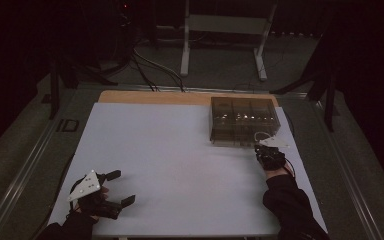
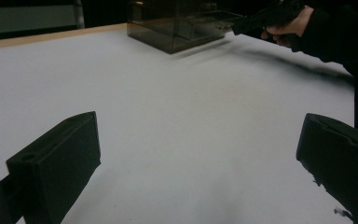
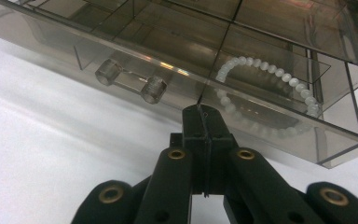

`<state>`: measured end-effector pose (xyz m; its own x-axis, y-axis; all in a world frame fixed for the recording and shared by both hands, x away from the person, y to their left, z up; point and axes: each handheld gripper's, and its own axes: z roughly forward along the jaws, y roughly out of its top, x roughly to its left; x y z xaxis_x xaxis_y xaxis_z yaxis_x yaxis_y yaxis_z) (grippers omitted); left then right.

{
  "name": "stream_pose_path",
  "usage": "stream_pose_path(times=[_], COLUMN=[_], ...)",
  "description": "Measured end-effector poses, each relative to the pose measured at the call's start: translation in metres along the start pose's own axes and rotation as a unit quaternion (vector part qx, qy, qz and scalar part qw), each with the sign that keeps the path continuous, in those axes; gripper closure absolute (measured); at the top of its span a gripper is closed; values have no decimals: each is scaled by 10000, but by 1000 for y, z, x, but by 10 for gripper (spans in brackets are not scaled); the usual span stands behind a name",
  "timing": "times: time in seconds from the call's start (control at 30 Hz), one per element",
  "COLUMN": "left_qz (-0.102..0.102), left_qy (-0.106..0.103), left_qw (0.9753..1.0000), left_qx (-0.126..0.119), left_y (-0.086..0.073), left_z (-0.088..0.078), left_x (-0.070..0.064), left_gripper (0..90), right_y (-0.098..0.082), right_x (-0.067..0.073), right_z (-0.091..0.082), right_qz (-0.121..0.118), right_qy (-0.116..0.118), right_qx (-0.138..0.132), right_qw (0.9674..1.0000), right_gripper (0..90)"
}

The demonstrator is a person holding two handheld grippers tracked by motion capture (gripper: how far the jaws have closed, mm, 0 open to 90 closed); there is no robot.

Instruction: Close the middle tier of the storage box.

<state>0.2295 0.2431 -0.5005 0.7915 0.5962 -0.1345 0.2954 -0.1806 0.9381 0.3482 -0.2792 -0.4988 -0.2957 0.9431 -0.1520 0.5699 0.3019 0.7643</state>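
Observation:
A smoky clear drawer box (image 1: 244, 120) stands at the back right of the white tabletop (image 1: 180, 165). My right gripper (image 1: 260, 149) is shut, its tips right at the box's front lower right corner. In the right gripper view the shut jaws (image 3: 204, 116) meet the front of the drawer box (image 3: 270, 60), beside a clear bar handle (image 3: 130, 81). A white bead bracelet (image 3: 265, 88) lies in the drawer behind that front. My left gripper (image 1: 122, 188) rests open near the front left corner with nothing between its fingers (image 2: 56, 163). The left gripper view also shows the box (image 2: 177, 25) and the right gripper (image 2: 261, 18).
A strip of bare wood (image 1: 155, 96) runs along the table's far edge. Beyond it stand a white metal frame (image 1: 225, 30) and cables (image 1: 150, 65) on the floor. Rails (image 1: 25, 165) flank the table on both sides.

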Motion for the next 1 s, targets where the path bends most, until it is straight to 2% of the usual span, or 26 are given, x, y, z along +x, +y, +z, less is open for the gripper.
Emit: stream_pose_path(times=[1.0], left_qz=[-14], left_qy=[0], left_qw=[10000], left_qx=[33], left_y=[-1], left_z=[0], left_x=[0], left_gripper=[11], right_y=[8], right_x=[-5], right_z=[10], right_qz=[67], right_qy=[-94], right_qx=[18], right_qw=[9999], right_gripper=[900])
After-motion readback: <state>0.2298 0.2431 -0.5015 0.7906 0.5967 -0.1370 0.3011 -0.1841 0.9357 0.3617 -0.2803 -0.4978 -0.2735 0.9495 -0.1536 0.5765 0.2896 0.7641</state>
